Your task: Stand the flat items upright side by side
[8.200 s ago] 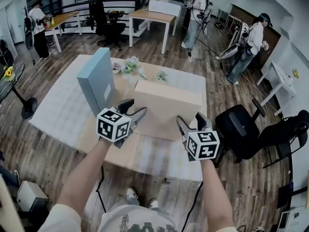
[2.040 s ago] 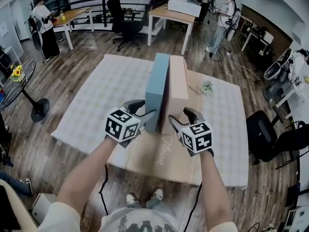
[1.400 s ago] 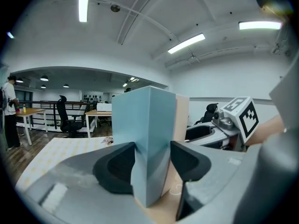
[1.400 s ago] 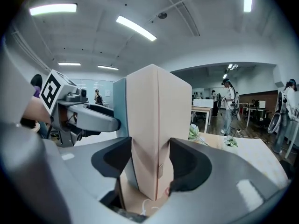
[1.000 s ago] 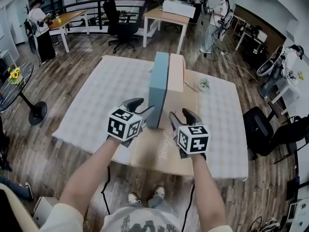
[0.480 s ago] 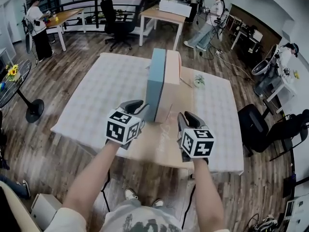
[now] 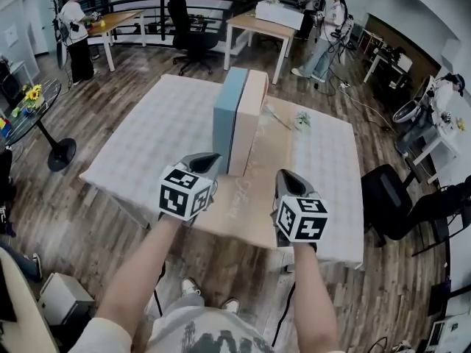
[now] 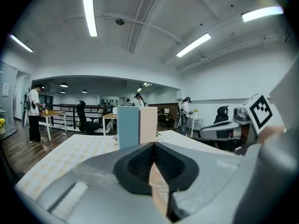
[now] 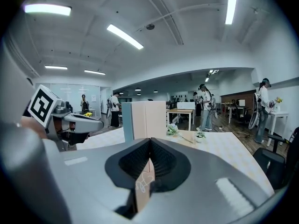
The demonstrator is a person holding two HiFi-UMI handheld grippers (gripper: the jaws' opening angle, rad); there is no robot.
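Observation:
A blue box (image 7: pixel 225 116) and a beige box (image 7: pixel 247 120) stand upright, side against side, on the table (image 7: pixel 147 138). Both also show in the left gripper view, blue box (image 8: pixel 128 127) and beige box (image 8: pixel 148 125), and in the right gripper view, blue box (image 9: pixel 127 120) and beige box (image 9: pixel 150 118). My left gripper (image 7: pixel 208 162) is held short of the boxes, touching neither. Its jaws have just closed with nothing between them. My right gripper (image 7: pixel 283 178) sits further right, also shut and empty after closing. In its own view each gripper, left (image 8: pixel 153 144) and right (image 9: pixel 149 140), has its pads pressed together.
A tan board with handwriting (image 7: pixel 254 193) lies under the boxes on the checked cloth. Small flowers (image 7: pixel 298 120) lie at the far right of the table. An office chair (image 7: pixel 390 197) stands right of it, a round side table (image 7: pixel 29 112) left. People stand at desks behind.
Both grippers have drawn back from the boxes toward me, and their jaws have gone from open to shut. The two boxes stay standing together.

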